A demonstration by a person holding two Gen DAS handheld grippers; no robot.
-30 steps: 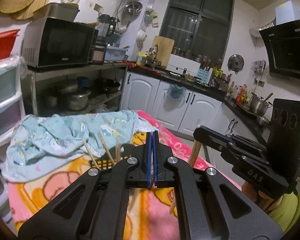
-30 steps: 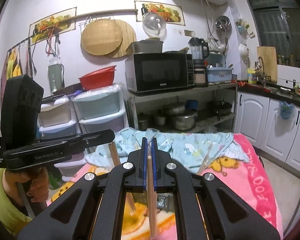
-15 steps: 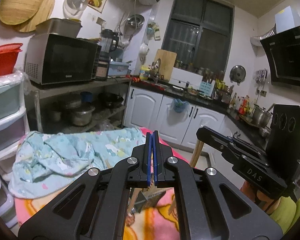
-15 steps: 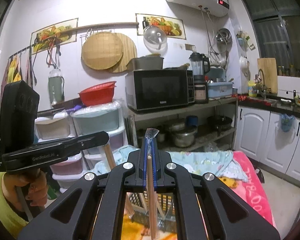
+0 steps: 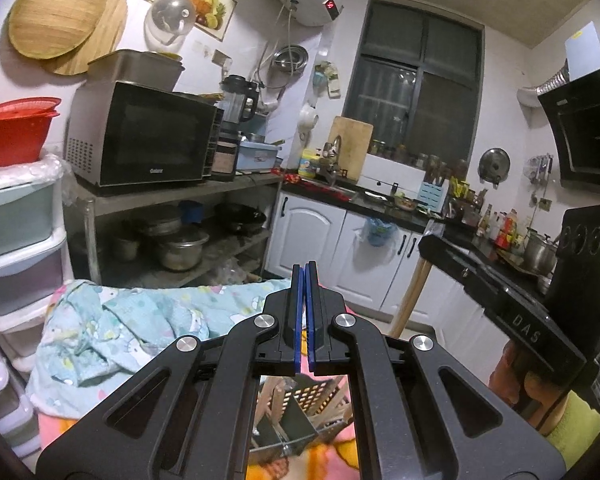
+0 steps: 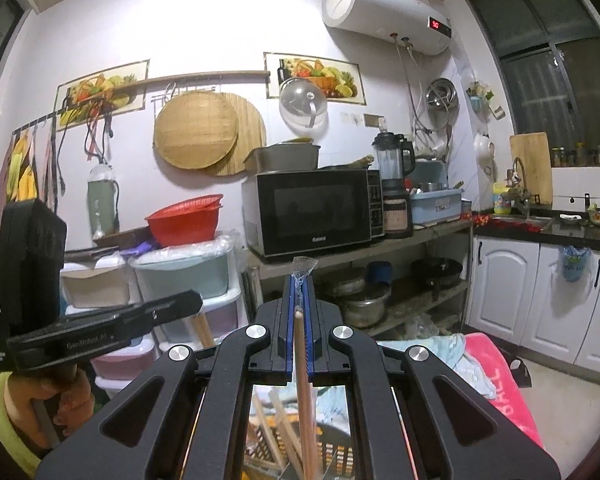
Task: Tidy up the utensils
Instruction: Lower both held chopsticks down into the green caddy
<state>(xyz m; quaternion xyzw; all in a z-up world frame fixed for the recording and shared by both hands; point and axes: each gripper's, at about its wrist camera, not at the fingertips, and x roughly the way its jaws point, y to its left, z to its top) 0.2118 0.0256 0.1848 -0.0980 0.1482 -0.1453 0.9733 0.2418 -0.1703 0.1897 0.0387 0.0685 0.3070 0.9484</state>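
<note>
My left gripper (image 5: 304, 276) is shut, and its blue pads show no gap in the left wrist view. In the right wrist view, a wooden chopstick (image 6: 204, 330) hangs from the left gripper's (image 6: 194, 302) tip. My right gripper (image 6: 299, 284) is shut on another wooden chopstick (image 6: 302, 380), which hangs down between its pads. The left wrist view shows that chopstick (image 5: 408, 304) under the right gripper (image 5: 426, 240). Below both grippers stands a dark perforated utensil holder (image 5: 316, 400) with several chopsticks (image 6: 276, 432) in it, mostly hidden by the fingers.
The holder stands on a pink blanket (image 6: 496, 392) beside a crumpled blue cloth (image 5: 132, 328). Plastic drawers (image 5: 16, 240) and a metal shelf with a microwave (image 5: 140, 140) and pots stand behind. White cabinets (image 5: 320, 236) line the right. A hand (image 6: 68, 396) grips the left tool.
Both grippers have risen and tilted upward, each still shut with its chopstick. The holder, blanket and cloth have slid down toward the bottom of both views.
</note>
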